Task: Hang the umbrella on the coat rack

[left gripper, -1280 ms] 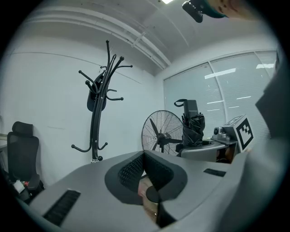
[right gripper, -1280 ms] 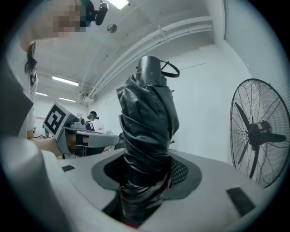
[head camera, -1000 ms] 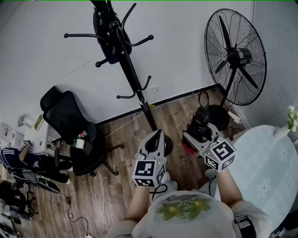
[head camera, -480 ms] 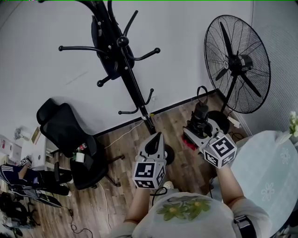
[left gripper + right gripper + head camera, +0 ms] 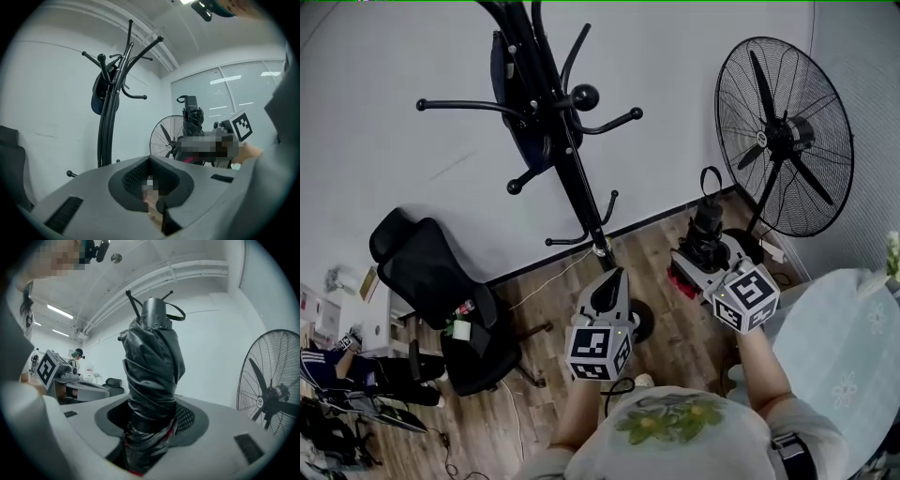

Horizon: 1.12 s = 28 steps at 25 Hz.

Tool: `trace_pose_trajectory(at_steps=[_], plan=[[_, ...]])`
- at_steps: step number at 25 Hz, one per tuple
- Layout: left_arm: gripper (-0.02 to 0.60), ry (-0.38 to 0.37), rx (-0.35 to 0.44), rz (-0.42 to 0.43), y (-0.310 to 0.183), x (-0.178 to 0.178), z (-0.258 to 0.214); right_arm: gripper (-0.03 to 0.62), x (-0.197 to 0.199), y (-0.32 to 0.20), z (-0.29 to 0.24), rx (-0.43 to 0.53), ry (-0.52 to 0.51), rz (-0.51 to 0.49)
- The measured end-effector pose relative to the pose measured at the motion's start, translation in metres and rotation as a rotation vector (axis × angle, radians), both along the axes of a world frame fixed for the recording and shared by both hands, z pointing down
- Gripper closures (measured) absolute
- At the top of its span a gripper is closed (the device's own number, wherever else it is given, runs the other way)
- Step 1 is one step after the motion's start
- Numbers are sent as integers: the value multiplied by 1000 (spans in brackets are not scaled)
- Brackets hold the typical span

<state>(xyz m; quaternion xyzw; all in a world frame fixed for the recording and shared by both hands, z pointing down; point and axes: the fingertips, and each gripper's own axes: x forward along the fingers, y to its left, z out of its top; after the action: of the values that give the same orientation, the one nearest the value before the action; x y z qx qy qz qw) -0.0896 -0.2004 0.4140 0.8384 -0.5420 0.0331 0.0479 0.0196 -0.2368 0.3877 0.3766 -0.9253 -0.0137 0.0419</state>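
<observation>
The black coat rack (image 5: 572,169) stands against the white wall, with a dark bag (image 5: 514,98) hanging on its far side. My right gripper (image 5: 705,251) is shut on a folded black umbrella (image 5: 707,225), which stands upright with its wrist loop (image 5: 710,180) on top. In the right gripper view the umbrella (image 5: 152,362) fills the space between the jaws of the right gripper (image 5: 152,416), and rack hooks (image 5: 133,301) show just behind it. My left gripper (image 5: 617,275) is shut and empty, in front of the rack's base. From the left gripper (image 5: 149,158), the rack (image 5: 108,122) rises to the left.
A large pedestal fan (image 5: 783,136) stands to the right of the rack. A black office chair (image 5: 431,281) is on the left, with a cable across the wooden floor (image 5: 539,281). A round table with a light cloth (image 5: 853,361) is at the lower right.
The coat rack looms larger and nearer in the head view. Both grippers have come closer to it, and the umbrella is still held upright in the right one.
</observation>
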Motion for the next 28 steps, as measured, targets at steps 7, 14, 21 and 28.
trace_pose_trajectory(at_steps=[7, 14, 21, 28], plan=[[575, 3, 3, 17, -16, -12, 1, 375, -20, -12, -15, 35, -13, -6], [575, 17, -6, 18, -25, -24, -1, 374, -39, -18, -35, 65, -14, -32], [575, 32, -20, 1, -31, -38, 4, 374, -55, -35, -36, 50, -12, -52], [575, 37, -33, -32, -38, -55, -2, 373, -68, -53, -45, 34, -16, -75]])
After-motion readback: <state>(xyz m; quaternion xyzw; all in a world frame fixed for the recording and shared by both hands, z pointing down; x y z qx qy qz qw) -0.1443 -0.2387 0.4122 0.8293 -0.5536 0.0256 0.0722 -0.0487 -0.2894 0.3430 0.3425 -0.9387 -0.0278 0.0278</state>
